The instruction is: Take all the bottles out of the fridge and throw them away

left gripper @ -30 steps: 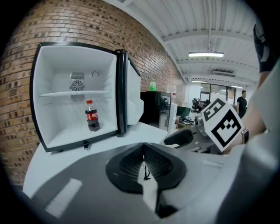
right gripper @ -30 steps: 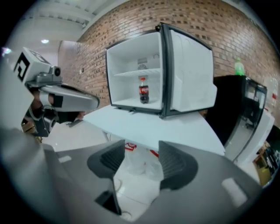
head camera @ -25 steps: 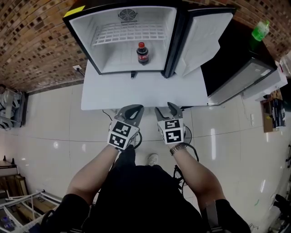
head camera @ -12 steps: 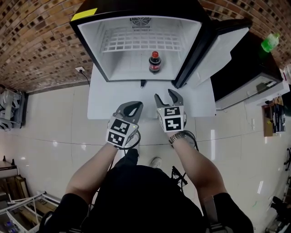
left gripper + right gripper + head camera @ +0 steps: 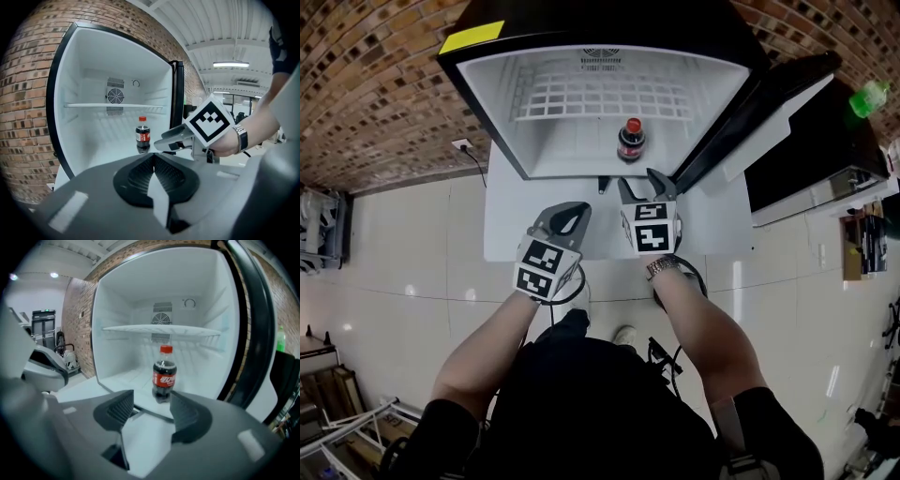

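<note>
A small cola bottle (image 5: pixel 630 140) with a red cap stands upright on the floor of the open white fridge (image 5: pixel 544 150), near its front right. It also shows as the bottle (image 5: pixel 164 373) in the right gripper view and the bottle (image 5: pixel 142 135) in the left gripper view. My right gripper (image 5: pixel 640 181) is open and empty, just in front of the fridge's lower edge, pointing at the bottle, still short of it. My left gripper (image 5: pixel 567 214) is shut with nothing in it, further back and to the left.
The fridge door (image 5: pixel 769 112) hangs open to the right. A wire shelf (image 5: pixel 600 94) spans the fridge's upper part. A green bottle (image 5: pixel 867 97) stands on a black cabinet (image 5: pixel 816 150) at far right. Brick wall (image 5: pixel 366 84) behind; a white table (image 5: pixel 502 216) carries the fridge.
Both grippers have moved forward toward the fridge; the right one now reaches its lower front edge. The fridge looms larger and the bottle stays in place.
</note>
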`<state>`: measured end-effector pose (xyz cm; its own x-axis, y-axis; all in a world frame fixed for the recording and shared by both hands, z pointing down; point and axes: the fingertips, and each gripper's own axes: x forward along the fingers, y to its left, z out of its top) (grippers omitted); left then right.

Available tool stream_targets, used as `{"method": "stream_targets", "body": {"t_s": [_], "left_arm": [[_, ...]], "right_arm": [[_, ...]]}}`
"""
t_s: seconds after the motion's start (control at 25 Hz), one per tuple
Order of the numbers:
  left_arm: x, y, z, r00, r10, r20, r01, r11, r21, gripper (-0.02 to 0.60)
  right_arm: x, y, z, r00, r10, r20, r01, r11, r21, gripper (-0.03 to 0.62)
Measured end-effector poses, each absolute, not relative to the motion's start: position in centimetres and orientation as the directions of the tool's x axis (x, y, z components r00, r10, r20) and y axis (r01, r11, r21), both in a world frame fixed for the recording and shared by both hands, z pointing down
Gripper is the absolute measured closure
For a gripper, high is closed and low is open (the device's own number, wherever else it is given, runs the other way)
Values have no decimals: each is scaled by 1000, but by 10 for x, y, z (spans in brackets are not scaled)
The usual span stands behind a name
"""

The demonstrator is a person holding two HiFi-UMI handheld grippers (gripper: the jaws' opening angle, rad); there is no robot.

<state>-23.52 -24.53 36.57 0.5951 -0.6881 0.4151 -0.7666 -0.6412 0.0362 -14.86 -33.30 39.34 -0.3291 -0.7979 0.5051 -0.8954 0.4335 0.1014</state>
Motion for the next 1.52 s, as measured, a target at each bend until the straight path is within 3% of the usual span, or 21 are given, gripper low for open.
{"method": "stream_targets", "body": {"t_s": [0.16, 0.28, 0.48, 1.04, 1.52], "left_arm": [[-244, -259, 364, 601, -683, 416, -761, -647, 37, 577], [-249, -268, 364, 607, -675, 419, -755, -654, 40, 578], [-260, -283, 368, 614, -665, 424, -748, -663, 43, 577], [-278, -305, 383, 617, -649, 445, -740, -671, 49, 578], [-245, -284, 381, 654, -615, 440, -703, -709, 55, 577]], "right_arm": [[-156, -355, 396, -310, -805, 506, -908, 408, 93, 350], [-154, -373, 401, -284, -811, 512, -921, 379, 88, 300], [-154, -402, 409, -257, -812, 523, -931, 353, 91, 267], [-160, -438, 419, -234, -822, 520, -939, 329, 97, 282], [-152, -380, 402, -277, -831, 483, -931, 357, 81, 284]]}}
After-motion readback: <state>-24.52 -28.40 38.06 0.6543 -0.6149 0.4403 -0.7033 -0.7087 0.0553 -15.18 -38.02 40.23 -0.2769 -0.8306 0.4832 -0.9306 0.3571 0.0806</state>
